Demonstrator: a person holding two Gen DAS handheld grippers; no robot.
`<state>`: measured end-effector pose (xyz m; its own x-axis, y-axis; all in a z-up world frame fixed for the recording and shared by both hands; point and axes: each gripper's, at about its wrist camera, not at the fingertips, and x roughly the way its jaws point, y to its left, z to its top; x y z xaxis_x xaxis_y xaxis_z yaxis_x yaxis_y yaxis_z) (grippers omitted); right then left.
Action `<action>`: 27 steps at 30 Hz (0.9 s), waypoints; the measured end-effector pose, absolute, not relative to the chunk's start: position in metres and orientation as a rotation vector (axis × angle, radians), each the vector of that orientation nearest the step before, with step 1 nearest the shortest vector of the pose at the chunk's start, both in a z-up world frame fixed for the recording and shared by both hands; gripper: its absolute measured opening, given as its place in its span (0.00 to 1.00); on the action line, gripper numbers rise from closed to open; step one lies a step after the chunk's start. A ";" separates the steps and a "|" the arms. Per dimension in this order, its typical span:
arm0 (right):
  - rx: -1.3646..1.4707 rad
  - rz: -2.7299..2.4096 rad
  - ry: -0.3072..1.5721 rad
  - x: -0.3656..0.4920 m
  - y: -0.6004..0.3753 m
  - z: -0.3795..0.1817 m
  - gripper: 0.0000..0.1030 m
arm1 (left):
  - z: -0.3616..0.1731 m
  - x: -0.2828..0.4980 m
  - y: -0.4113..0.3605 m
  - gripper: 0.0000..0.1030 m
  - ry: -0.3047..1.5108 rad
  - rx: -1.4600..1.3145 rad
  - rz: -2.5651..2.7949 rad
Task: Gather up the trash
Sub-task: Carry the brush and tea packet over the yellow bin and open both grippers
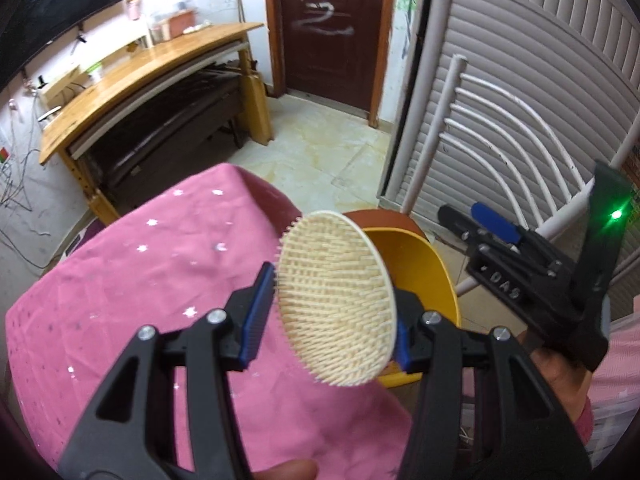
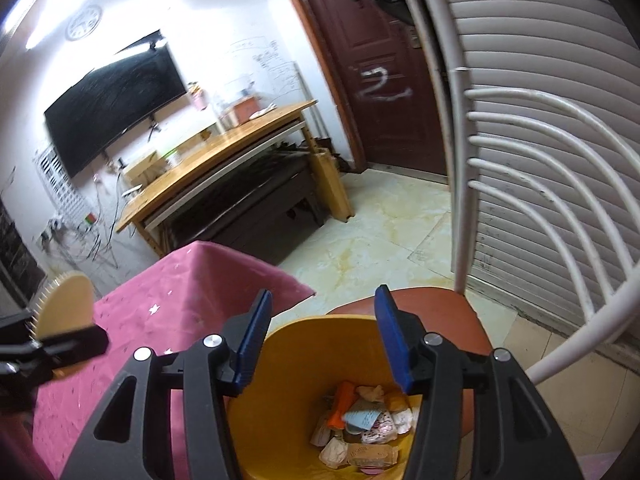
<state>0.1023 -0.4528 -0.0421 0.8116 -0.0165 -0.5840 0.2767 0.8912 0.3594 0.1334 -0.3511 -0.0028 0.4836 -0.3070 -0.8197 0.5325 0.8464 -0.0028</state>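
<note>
- The left hand-held gripper is closed on one cream-coloured round brush pad, its blue pads pressing the disc's opposite edges.
- The disc is oval in outline, with a smooth pale rim and one face covered in dense rows of short cream bristles; it stands tilted on edge between the fingers.
- In the right wrist view the same brush pad shows its smooth back, held above the pink cloth at the far left.
- The right hand-held gripper stands partly open with nothing between its two blue pads, and it hangs just above one yellow bin.
- In the left wrist view the right hand-held gripper sits to the right of the brush pad, and raised letters on its black body read "DAS".
- The yellow bin stands on one red-brown chair seat with a white curved-bar back, just beside the table.
- Inside the bin lies a heap of wrappers and crumpled paper, among them one orange piece; any printing on them is too small to read.
- One table carries a pink cloth scattered with small silver stars.
- One dark door bears a white painted scrawl that looks like a "2".
- One wooden table, one black screen and one wall clock line the far wall.
</note>
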 end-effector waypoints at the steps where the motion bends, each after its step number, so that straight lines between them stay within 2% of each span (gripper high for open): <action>1: 0.460 -0.172 0.603 0.100 -0.459 -0.044 0.47 | -0.006 0.135 -0.357 0.47 0.944 0.270 -0.527; 17: 0.512 -0.292 0.578 0.081 -0.497 -0.054 0.47 | -0.043 0.136 -0.424 0.48 0.983 0.311 -0.596; 21: 0.530 -0.301 0.569 0.079 -0.501 -0.055 0.47 | -0.043 0.138 -0.427 0.60 0.982 0.297 -0.603; 23: 0.530 -0.300 0.569 0.079 -0.501 -0.056 0.47 | -0.043 0.139 -0.425 0.74 0.978 0.290 -0.597; 27: 0.522 -0.290 0.572 0.081 -0.497 -0.056 0.47 | -0.041 0.141 -0.419 0.75 0.975 0.285 -0.584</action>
<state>0.0812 -0.4968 -0.0556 0.8059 -0.1172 -0.5804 0.3990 0.8316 0.3862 0.1409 -0.4186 -0.0412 0.4245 -0.3356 -0.8409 0.5828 0.8121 -0.0299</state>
